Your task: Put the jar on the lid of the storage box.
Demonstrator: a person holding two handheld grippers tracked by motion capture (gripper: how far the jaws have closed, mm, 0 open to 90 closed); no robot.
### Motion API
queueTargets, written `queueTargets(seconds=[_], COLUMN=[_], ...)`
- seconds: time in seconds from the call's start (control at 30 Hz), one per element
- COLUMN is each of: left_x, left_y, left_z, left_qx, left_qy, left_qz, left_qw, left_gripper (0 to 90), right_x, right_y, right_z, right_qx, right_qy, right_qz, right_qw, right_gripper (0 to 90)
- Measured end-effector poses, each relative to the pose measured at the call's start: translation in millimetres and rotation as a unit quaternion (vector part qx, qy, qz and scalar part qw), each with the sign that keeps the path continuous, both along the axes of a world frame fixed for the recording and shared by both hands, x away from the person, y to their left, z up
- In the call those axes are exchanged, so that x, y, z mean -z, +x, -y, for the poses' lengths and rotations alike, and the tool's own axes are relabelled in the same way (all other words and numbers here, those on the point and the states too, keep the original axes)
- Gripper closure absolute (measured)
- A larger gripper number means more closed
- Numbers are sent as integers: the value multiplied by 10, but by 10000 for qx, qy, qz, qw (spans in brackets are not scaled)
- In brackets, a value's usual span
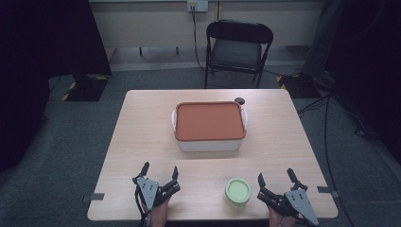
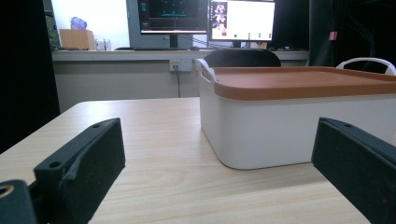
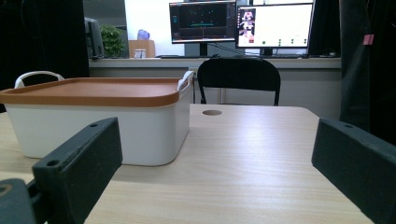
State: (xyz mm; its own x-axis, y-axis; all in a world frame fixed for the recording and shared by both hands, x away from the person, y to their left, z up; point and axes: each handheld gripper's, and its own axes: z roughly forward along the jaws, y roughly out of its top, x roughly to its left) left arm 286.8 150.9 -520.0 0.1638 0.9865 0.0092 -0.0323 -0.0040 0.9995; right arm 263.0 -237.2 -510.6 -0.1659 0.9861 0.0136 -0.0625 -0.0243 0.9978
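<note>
Down at the bottom of the high view, the left gripper [image 1: 160, 170] is resting at the near edge of the wooden table [image 1: 142, 123], left of centre, its jaws spread wide and holding nothing. Toward the lower right of that frame, the right gripper [image 1: 276, 177] is sitting at the same near edge, its jaws likewise standing wide apart and empty. Just left of the right gripper, near it but not touching, a small round green container [image 1: 237, 190] with its lid on is standing upright on the table. In the middle of the frame, well apart from both grippers, a white storage box [image 1: 208, 144] is sitting closed under an orange lid [image 1: 209, 120], with white handles showing at its two short ends. In the left gripper view, the box [image 2: 280, 126] is filling the right half of the frame beyond the open black jaws. In the right gripper view, the box [image 3: 102, 128] is lying at the left, and a small round hole [image 3: 212, 112] is showing in the tabletop behind it. Beyond the table's far edge, at the top of the high view, a black chair [image 1: 239, 47] is standing.
</note>
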Motion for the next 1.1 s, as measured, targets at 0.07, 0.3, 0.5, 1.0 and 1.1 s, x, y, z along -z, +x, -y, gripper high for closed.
queueTargets(seconds=[0.07,0.3,0.5,1.0,1.1], left_x=[0,0,0,0,0], left_y=[0,0,1,1,1], left_z=[0,0,0,-1,-1], left_qx=[0,0,1,0,0], left_qy=[-1,0,-2,-2,-2], left_qz=[-1,1,-2,-4,-3], left_qw=[10000,10000,10000,10000,10000], left_gripper=[22,23,23,23,23], right_x=[-19,-101,-134,-153,-168], right_y=[-19,-105,-139,-236,-258], right_z=[-10,-61,-88,-137,-151], right_qx=[-28,-119,-131,-260,-309], right_qy=[5,79,110,138,160], right_qz=[19,104,112,89,65], right_qw=[10000,9998,9998,9995,9994], right_gripper=[9,10,10,19,21])
